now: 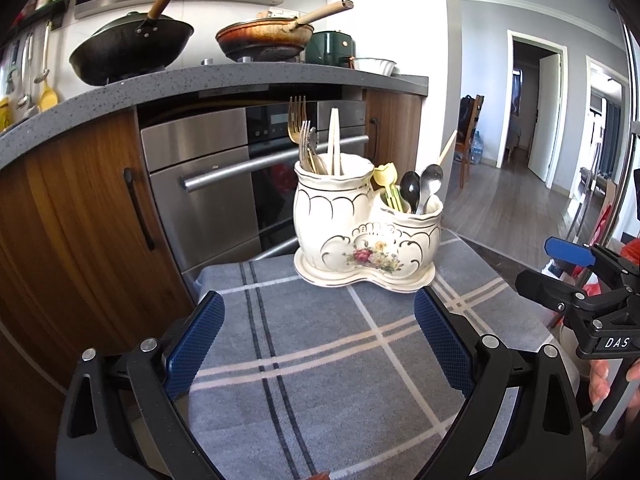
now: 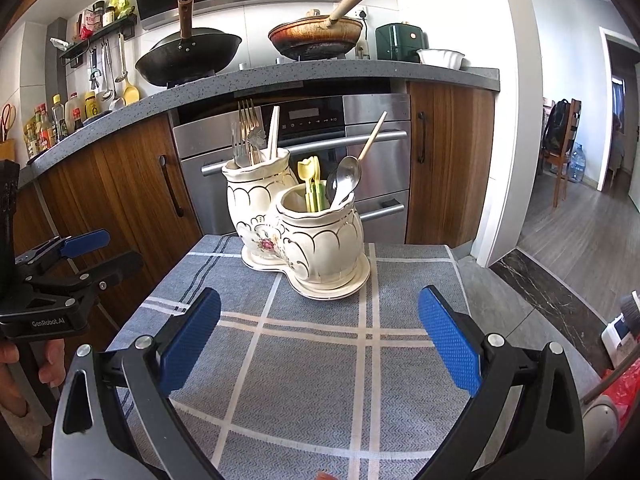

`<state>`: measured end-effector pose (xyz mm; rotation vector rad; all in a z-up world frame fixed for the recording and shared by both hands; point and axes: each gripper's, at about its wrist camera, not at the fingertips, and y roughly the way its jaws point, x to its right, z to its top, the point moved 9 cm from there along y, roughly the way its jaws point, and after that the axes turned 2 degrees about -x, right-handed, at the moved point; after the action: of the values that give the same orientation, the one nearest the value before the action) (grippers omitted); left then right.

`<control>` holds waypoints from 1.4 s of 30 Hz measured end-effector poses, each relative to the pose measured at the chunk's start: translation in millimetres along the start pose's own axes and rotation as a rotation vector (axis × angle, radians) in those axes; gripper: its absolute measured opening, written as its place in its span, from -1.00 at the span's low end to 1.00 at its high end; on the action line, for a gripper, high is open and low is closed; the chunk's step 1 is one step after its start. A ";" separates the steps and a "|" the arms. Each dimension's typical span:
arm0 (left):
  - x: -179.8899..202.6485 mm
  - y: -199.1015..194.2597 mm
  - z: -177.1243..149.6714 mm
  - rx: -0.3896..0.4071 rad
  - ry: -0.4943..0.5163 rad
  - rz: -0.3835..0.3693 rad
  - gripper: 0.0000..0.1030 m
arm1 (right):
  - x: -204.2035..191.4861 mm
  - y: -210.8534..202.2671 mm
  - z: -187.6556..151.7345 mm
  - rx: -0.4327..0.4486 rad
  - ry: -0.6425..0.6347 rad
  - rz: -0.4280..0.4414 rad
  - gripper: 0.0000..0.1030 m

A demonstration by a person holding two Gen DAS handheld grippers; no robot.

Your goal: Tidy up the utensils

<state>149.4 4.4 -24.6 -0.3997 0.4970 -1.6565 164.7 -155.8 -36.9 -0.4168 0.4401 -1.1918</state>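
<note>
One two-pot ceramic holder point(image 1: 362, 236) stands on the checked cloth point(image 1: 320, 360) over the bench. Its taller pot holds three forks point(image 1: 302, 136) and a pair of chopsticks point(image 1: 334, 140); the lower pot holds two metal spoons point(image 1: 420, 188) and yellow-green plastic pieces. Left tool point(image 1: 318, 344) and right tool point(image 2: 320, 340) both hover with fingers apart, gripping nothing

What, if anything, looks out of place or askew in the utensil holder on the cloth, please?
Little stands out. The ceramic holder sits upright on the plaid cloth; only one wooden-handled utensil leans outward from the spoon compartment.
</note>
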 end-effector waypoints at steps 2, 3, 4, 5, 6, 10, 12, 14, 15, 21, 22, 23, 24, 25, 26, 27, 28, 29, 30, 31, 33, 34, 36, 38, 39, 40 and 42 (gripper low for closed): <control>0.6 -0.7 -0.2 0.003 0.002 0.000 0.84 | -1.0 -1.3 -0.1 -0.001 -0.002 0.003 0.89; 0.7 -1.3 -0.4 0.003 0.002 -0.001 0.84 | -1.4 -1.8 -0.1 -0.001 -0.003 0.004 0.89; 0.7 -1.5 -0.3 0.004 0.001 -0.002 0.84 | -1.8 -2.4 -0.3 -0.001 -0.003 0.005 0.89; 0.9 -1.8 -0.3 0.004 0.000 -0.002 0.84 | -2.0 -2.5 -0.2 -0.002 -0.003 0.006 0.89; 0.6 -1.5 -0.2 0.004 0.002 -0.002 0.84 | -2.1 -2.0 -0.1 -0.003 -0.003 0.007 0.89; 0.8 -1.5 -0.3 0.002 0.001 -0.004 0.84 | -2.6 -1.7 0.2 -0.006 -0.004 0.008 0.89; 2.1 -1.6 -0.4 0.000 0.006 -0.004 0.84 | -2.5 -1.5 -0.1 -0.008 -0.002 0.008 0.89; 2.6 -2.6 0.0 0.001 0.008 -0.004 0.84 | -2.3 -1.2 -0.4 -0.010 -0.002 0.008 0.89; 2.9 -2.8 0.3 0.000 0.009 -0.005 0.84 | -2.3 -1.4 -0.3 -0.011 -0.002 0.008 0.89; 6.4 -4.3 0.9 0.000 0.019 -0.010 0.84 | -2.6 -0.7 0.1 -0.011 -0.007 0.011 0.89; 7.4 -4.5 1.1 -0.001 0.021 -0.010 0.84 | -2.6 -0.6 -0.3 -0.012 -0.008 0.012 0.89; 7.5 -3.9 1.2 -0.001 0.022 -0.011 0.84 | -2.4 -0.5 -0.5 -0.014 -0.008 0.012 0.89; 8.5 -4.2 1.5 0.000 0.026 -0.011 0.84 | -2.0 -0.6 -0.4 -0.014 -0.008 0.012 0.89; 9.1 -4.1 1.5 0.000 0.029 -0.010 0.84 | -1.6 -1.0 0.1 -0.015 -0.008 0.012 0.89; 9.3 -3.8 1.6 0.001 0.031 -0.009 0.84 | -1.3 -1.0 0.1 -0.016 -0.008 0.012 0.89; 9.6 -3.7 1.9 0.002 0.033 -0.008 0.84 | -1.1 -1.1 0.1 -0.015 -0.007 0.011 0.89; 10.3 -3.7 2.1 0.002 0.034 -0.009 0.84 | -0.9 -1.5 0.5 -0.015 -0.007 0.010 0.89; 10.7 -3.6 2.3 0.002 0.034 -0.009 0.84 | -0.3 -1.8 0.7 -0.015 -0.006 0.010 0.89; 10.4 -3.8 2.2 0.002 0.033 -0.009 0.84 | 0.1 -1.8 0.9 -0.015 -0.005 0.009 0.89; 10.8 -3.8 2.3 0.003 0.034 -0.010 0.84 | 0.5 -1.9 1.2 -0.015 -0.004 0.009 0.89; 12.0 -3.7 2.7 0.004 0.037 -0.009 0.84 | 1.1 -2.4 1.0 -0.014 -0.005 0.010 0.89; 12.3 -3.5 2.9 0.004 0.039 -0.008 0.84 | 1.0 -2.1 1.0 -0.015 -0.005 0.010 0.89; 12.5 -3.5 2.7 0.003 0.037 -0.009 0.84 | 1.1 -1.9 1.0 -0.016 -0.005 0.009 0.89; 12.9 -3.5 2.7 0.003 0.039 -0.008 0.84 | 1.8 -1.8 0.3 -0.019 -0.005 0.011 0.89; 12.5 -3.6 2.7 0.003 0.038 -0.010 0.84 | 2.1 -1.8 -0.1 -0.020 -0.005 0.010 0.89; 13.0 -3.4 2.8 0.003 0.039 -0.009 0.84 | 2.2 -1.6 -0.5 -0.021 -0.006 0.010 0.89; 12.8 -3.2 2.8 0.002 0.039 -0.010 0.84 | 2.3 -1.4 -1.3 -0.024 -0.005 0.012 0.89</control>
<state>146.4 -8.1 -20.8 -0.3699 0.5230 -1.6766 163.6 -158.5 -37.5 -0.4371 0.4517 -1.1750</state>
